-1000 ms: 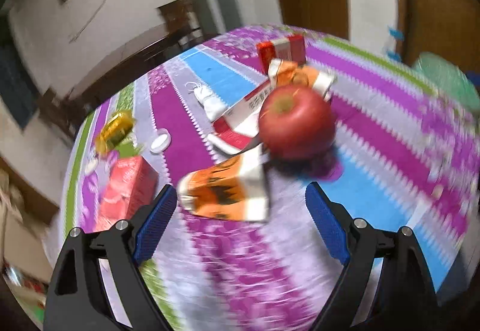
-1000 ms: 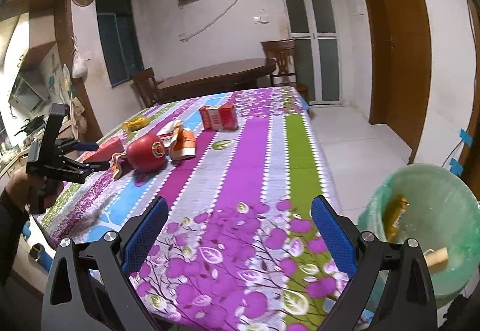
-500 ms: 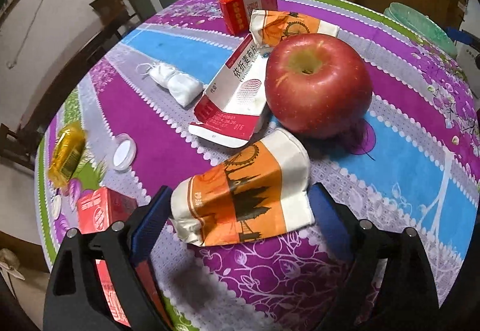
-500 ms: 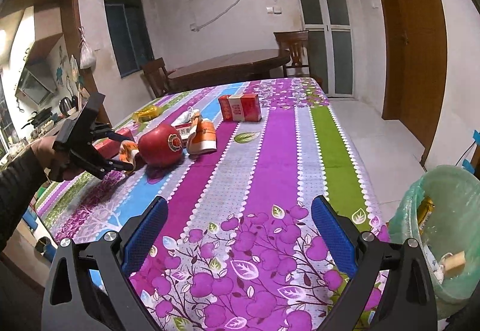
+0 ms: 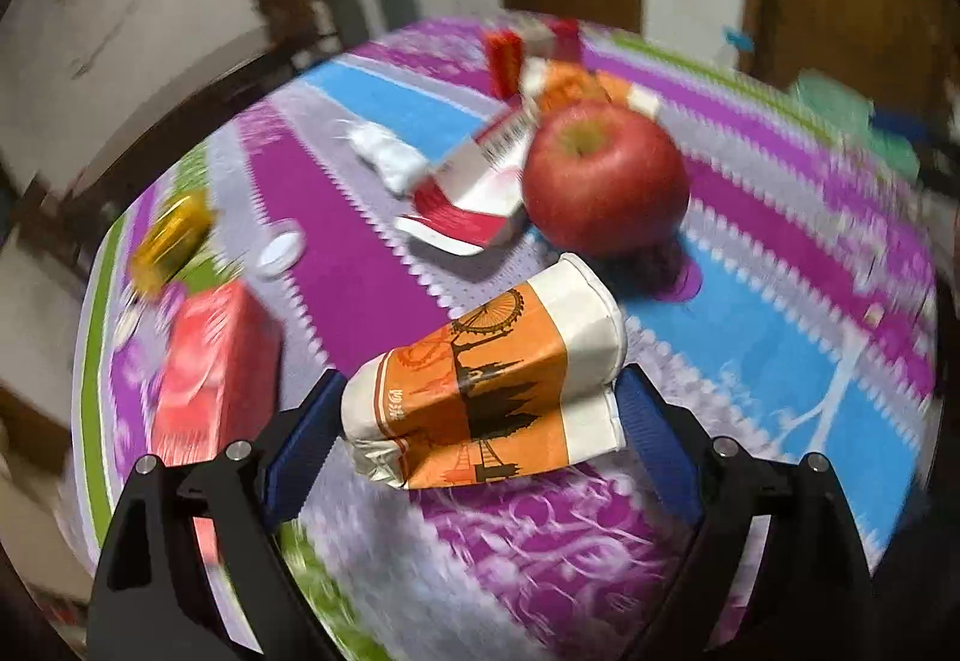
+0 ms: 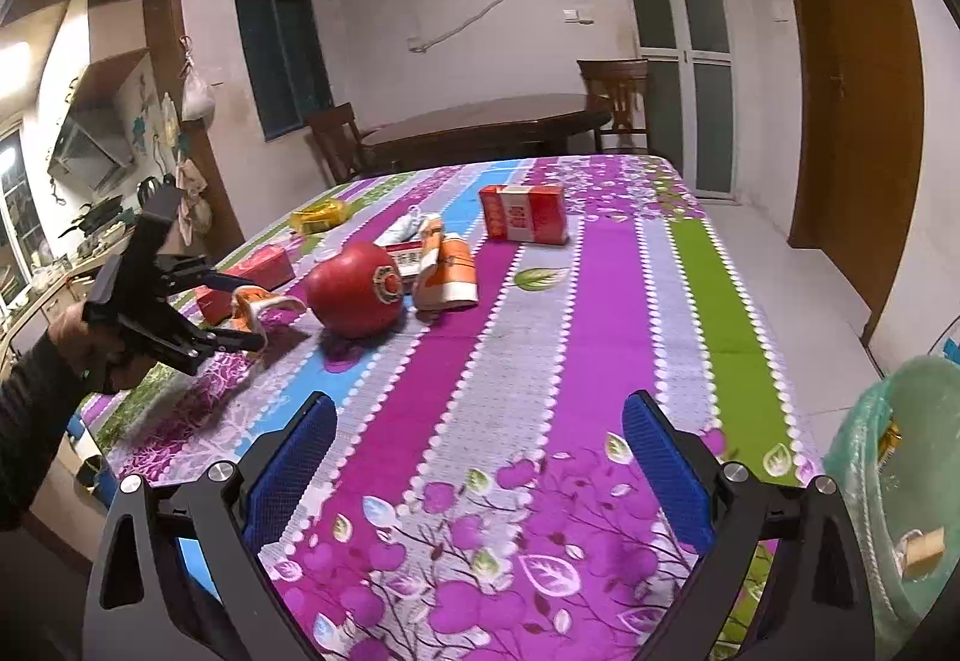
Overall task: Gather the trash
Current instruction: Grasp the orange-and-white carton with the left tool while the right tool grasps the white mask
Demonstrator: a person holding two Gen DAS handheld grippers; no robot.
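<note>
My left gripper [image 5: 480,409] is shut on a crushed orange and white paper cup [image 5: 486,391] and holds it just above the flowered tablecloth [image 5: 540,553]. The same gripper [image 6: 240,310] and cup [image 6: 255,310] show at the left of the right wrist view. My right gripper [image 6: 477,457] is open and empty over the near end of the table. A green-lined trash bin [image 6: 900,487] with some wrappers inside stands on the floor to its right.
A red apple [image 5: 606,181] lies beyond the cup, with a flattened red and white carton [image 5: 474,193], a second crushed cup [image 6: 447,274], a red box [image 6: 525,214], a pink box [image 5: 210,367], a gold packet [image 5: 171,241] and a white lid [image 5: 279,253] around it.
My left gripper closed on the orange cup and lifted it slightly off the cloth. My right gripper stayed open and shifted a little toward the table.
</note>
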